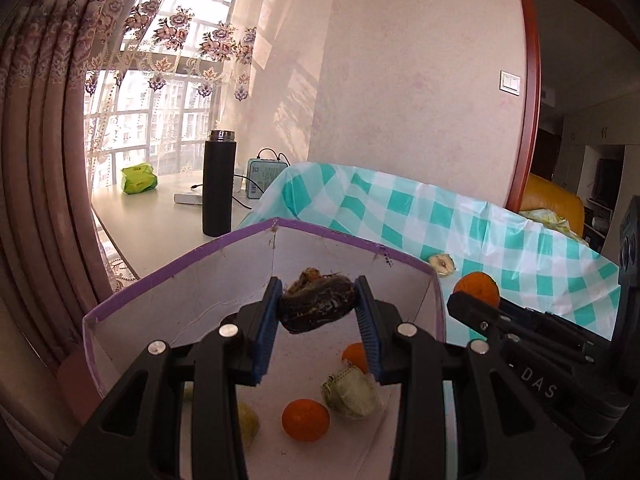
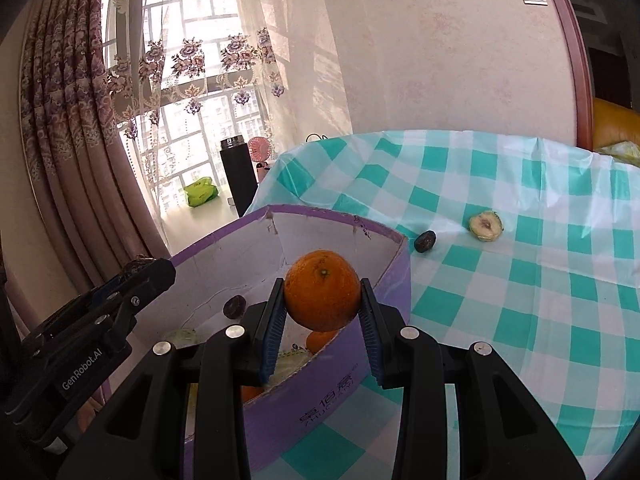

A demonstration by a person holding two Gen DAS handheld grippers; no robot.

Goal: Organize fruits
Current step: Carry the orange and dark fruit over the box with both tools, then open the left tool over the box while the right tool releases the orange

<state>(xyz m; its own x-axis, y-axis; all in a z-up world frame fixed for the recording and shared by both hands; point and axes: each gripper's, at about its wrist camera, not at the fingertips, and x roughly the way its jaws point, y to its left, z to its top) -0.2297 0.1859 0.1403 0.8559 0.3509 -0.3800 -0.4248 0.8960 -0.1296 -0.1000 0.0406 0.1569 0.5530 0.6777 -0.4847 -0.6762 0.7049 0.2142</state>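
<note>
My left gripper (image 1: 318,308) is shut on a dark, shrivelled fruit (image 1: 318,306) and hangs over the purple-rimmed white box (image 1: 332,236). Inside the box lie two oranges (image 1: 305,419), a pale green fruit (image 1: 352,394) and another greenish piece. My right gripper (image 2: 322,300) is shut on an orange (image 2: 322,290), held above the box's near right wall (image 2: 340,396). The left gripper (image 2: 132,284) shows at the left of the right wrist view. A small dark fruit (image 2: 233,306) lies inside the box. On the checked cloth rest a dark date-like fruit (image 2: 425,241) and a pale cut fruit slice (image 2: 485,226).
The table wears a teal and white checked cloth (image 2: 520,320). Behind the box, a window ledge (image 1: 160,216) carries a black flask (image 1: 218,184), a green bag (image 1: 139,178), a small blue device (image 1: 266,178) with a cable and a pink fan (image 2: 260,148). Curtains hang at the left.
</note>
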